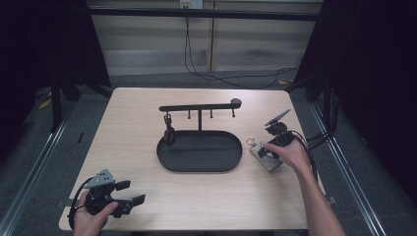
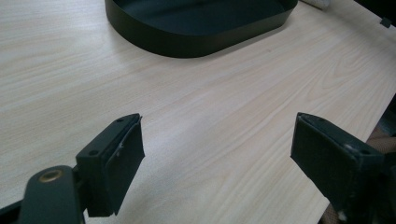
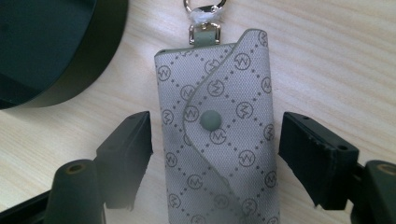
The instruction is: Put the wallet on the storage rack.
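My right gripper point(image 3: 215, 154) hangs over the grey key pouch point(image 3: 218, 135), which lies flat on the wooden table point(image 1: 137, 113) just right of the black oval tray point(image 1: 169, 164). My 2 jaws stand 1 on each side of the pouch, with a narrow strip of bare table showing between each pad and the fabric, so nothing is gripped. The pouch's flap is snapped shut with 1 round stud, and its metal clasp point(image 3: 204, 11) points away from me, toward the far side of the table. In the high view my right hand point(image 1: 290, 153) covers part of the pouch point(image 1: 263, 156) near the table's right edge.

My left gripper point(image 2: 217, 154) rests at the near left corner of the table, its jaws wide apart with only bare wood between them. From there the tray's near wall point(image 2: 187, 44) lies ahead, well apart from the pads.

A black stand point(image 1: 199, 107) with a crossbar and small hooks rises from the tray's far rim; 1 dark item point(image 1: 169, 132) hangs from the leftmost hook.
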Demonstrator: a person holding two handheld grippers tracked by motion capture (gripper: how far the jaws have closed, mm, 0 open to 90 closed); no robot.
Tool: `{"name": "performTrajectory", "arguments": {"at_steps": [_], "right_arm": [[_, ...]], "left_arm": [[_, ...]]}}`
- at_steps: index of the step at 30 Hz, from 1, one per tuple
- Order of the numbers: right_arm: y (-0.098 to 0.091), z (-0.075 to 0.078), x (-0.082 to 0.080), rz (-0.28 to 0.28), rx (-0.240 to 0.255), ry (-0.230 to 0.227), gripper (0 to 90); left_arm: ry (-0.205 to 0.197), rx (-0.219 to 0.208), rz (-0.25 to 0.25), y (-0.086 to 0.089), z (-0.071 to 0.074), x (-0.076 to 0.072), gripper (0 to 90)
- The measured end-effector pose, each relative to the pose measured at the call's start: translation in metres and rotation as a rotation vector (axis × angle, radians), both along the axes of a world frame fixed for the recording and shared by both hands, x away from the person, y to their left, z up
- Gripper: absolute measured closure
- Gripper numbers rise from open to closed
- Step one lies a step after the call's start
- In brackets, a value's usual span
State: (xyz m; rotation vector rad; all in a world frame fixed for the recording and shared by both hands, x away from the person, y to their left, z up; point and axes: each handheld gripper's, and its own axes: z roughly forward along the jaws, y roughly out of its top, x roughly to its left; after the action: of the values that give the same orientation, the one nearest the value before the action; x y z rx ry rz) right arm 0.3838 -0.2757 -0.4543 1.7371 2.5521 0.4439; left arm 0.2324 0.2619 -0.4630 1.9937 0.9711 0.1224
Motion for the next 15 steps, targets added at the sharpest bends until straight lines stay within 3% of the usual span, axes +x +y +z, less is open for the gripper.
{"name": "performTrajectory", "arguments": {"at_steps": [9, 15], "right_arm": [[0.004, -0.01, 0.004, 0.014, -0.049, 0.029, 26.5], [0.006, -0.015, 0.005, 0.019, -0.054, 0.044, 25.7]], "left_arm": [[-0.001, 0.005, -0.007, -0.001, 0.0, 0.0, 16.9], [0.004, 0.004, -0.008, -0.001, -0.001, 0.0, 16.9]]}}
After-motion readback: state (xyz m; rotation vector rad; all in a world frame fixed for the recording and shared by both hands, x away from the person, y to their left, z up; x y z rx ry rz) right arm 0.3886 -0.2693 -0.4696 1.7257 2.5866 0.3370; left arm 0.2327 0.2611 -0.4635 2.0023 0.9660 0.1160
